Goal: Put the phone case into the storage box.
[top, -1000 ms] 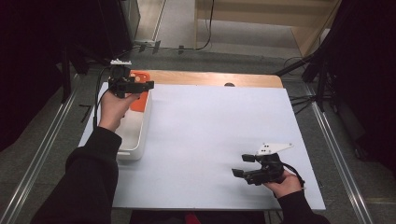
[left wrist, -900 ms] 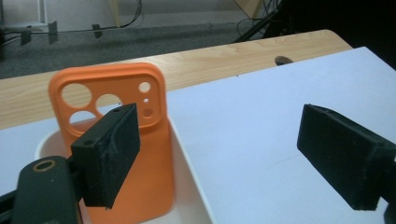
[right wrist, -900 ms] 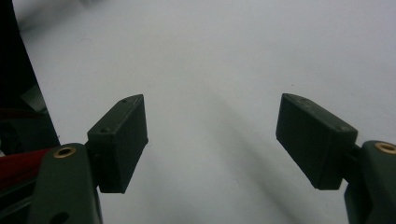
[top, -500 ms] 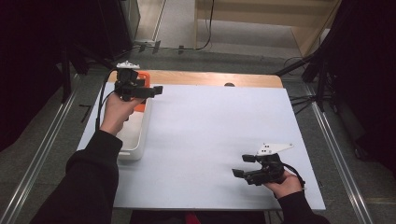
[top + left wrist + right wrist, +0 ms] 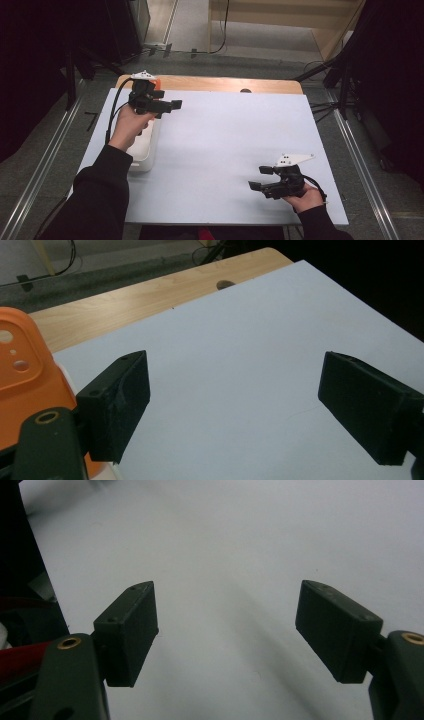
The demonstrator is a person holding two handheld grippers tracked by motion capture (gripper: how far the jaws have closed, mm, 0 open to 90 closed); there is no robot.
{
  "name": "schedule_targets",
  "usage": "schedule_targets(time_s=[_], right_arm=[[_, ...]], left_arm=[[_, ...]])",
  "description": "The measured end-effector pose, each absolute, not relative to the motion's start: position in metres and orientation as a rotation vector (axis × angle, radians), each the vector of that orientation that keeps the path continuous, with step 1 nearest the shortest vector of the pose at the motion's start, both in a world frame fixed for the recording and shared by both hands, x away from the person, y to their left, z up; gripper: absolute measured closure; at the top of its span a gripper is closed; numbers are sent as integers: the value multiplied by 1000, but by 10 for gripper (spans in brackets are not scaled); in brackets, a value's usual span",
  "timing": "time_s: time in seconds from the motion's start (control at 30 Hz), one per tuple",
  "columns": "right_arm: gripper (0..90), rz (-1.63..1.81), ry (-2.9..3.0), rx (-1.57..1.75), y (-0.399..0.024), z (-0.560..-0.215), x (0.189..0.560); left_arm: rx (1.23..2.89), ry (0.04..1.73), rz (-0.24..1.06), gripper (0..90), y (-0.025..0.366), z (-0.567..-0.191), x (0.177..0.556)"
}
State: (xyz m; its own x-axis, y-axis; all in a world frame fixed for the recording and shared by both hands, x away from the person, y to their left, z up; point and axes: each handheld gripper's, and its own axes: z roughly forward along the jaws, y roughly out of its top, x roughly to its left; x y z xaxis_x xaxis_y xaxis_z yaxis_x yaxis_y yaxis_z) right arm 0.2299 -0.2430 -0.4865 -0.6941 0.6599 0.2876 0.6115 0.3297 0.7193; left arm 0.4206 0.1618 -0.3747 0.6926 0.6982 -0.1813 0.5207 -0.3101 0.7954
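Note:
My left gripper (image 5: 169,101) hangs over the far left part of the white board (image 5: 225,135), pointing right, just past a white tray (image 5: 145,150). Its jaws stand open with nothing between them, as the left gripper view (image 5: 235,370) confirms. An orange plastic part with holes (image 5: 22,365) lies in the tray to the left of those jaws, and its tip (image 5: 157,80) peeks out behind the gripper. My right gripper (image 5: 259,178) is held low near the board's front right, pointing left. It is open and empty over bare board (image 5: 226,595).
The white board lies on a wooden table whose far strip (image 5: 225,84) has a small dark hole (image 5: 245,90). The person's left forearm lies over the tray. Metal rails run along both sides of the table, and the floor lies beyond.
The left hand has carried its gripper to the right and slightly nearer, from above the tray to over the board's edge. The right gripper has stayed still.

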Motion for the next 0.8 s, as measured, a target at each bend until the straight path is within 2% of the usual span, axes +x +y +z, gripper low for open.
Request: schedule_targets(time_s=[0.8], right_arm=[[237, 1311, 2512, 1212, -244, -486, 230]], left_arm=[[2039, 807, 209, 135, 155, -389, 376]])
